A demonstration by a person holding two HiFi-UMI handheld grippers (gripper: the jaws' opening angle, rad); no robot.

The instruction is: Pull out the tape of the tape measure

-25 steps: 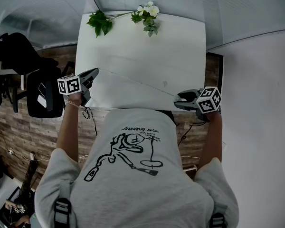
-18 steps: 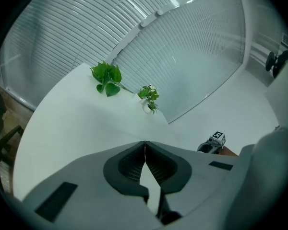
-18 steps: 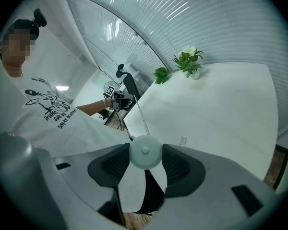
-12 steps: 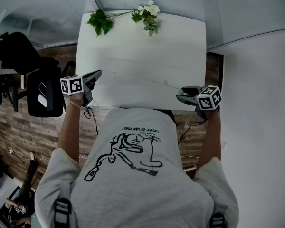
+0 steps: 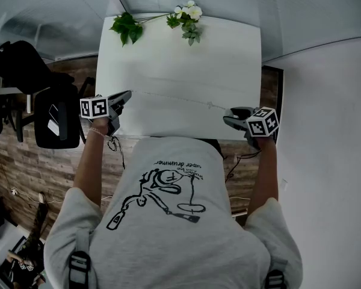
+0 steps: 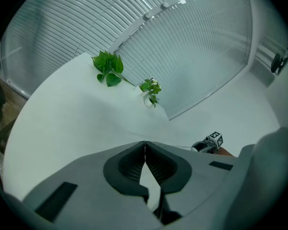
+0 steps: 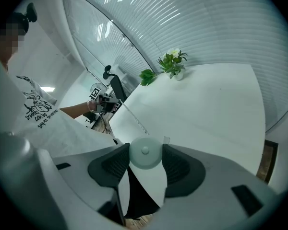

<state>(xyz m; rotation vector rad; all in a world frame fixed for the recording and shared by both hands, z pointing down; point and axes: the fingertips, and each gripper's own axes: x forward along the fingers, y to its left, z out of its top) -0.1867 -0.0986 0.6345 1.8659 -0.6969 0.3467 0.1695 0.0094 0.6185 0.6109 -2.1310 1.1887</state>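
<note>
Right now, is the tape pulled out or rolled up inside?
Pulled out. The tape runs over the table from the case in the right gripper to the shut left gripper.

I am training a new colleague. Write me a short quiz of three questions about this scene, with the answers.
1. True or false: the tape is stretched over the table between the left gripper and the right gripper.
2. What does the right gripper hold between its jaws? A) a flower stem B) the round white tape measure case C) nothing
3. Fill in the word: the flowers lie at the ___ edge of the table, away from the person.

Key: 1 true; 2 B; 3 far.
</note>
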